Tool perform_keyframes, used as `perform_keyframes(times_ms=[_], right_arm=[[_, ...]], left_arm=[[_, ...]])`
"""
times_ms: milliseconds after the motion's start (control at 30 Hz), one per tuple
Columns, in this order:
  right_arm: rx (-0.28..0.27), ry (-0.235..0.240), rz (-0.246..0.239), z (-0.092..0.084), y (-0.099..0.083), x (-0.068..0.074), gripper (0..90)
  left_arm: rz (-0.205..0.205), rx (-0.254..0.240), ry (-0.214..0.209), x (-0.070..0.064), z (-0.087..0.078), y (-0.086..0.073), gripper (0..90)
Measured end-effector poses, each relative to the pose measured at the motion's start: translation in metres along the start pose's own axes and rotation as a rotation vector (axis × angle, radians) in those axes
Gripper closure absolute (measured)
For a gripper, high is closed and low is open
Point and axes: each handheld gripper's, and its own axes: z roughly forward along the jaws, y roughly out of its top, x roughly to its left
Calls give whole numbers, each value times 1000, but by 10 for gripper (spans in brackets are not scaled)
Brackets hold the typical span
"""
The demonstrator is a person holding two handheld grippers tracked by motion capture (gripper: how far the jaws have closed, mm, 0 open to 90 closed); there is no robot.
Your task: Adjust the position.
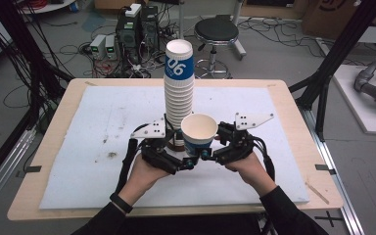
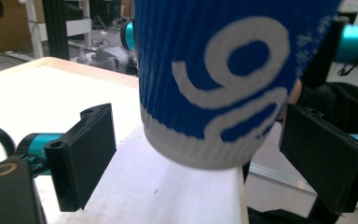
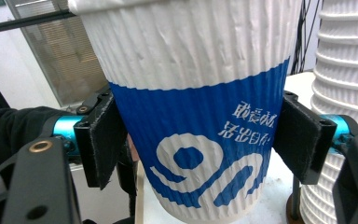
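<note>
A tall stack of ribbed paper cups (image 1: 179, 95) stands upright in the middle of the white board, its top cup banded blue; it rises at the right edge of the right gripper view (image 3: 347, 70). A single white-and-blue paper cup (image 1: 199, 131) hangs just in front of the stack, mouth up. My right gripper (image 1: 204, 152) is shut on it, both black pads pressing its blue band (image 3: 203, 135). My left gripper (image 1: 186, 164) sits low beside it. Its jaws (image 2: 205, 158) stand open around the cup's base (image 2: 214, 93), with a gap at the left pad (image 2: 86, 154).
The white foam board (image 1: 103, 147) covers most of a wooden table (image 1: 54, 147). Beyond the far edge are a black stool (image 1: 216, 32), computer boxes and cables (image 1: 127, 36) on the floor. Black frame posts (image 1: 323, 73) stand at the right.
</note>
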Motion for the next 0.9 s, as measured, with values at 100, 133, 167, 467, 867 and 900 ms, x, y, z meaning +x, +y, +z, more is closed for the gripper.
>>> perform_keyframes(times_ms=[100, 133, 167, 467, 867, 900], right_arm=[[17, 9, -6, 4, -1, 2, 243], [18, 7, -7, 4, -1, 2, 243], [18, 7, -7, 4, -1, 2, 243], [31, -5, -26, 4, -2, 2, 241], [47, -17, -30, 1, 1, 3, 176], [43, -14, -35, 0, 2, 3, 176]], left_arm=[[12, 7, 1, -1, 0, 0, 204], [16, 9, -4, 0, 0, 0, 211], [16, 9, -4, 0, 0, 0, 225], [42, 23, -14, -2, 0, -1, 301], [36, 59, -17, -1, 3, -5, 302], [35, 65, -19, -1, 4, -5, 301]])
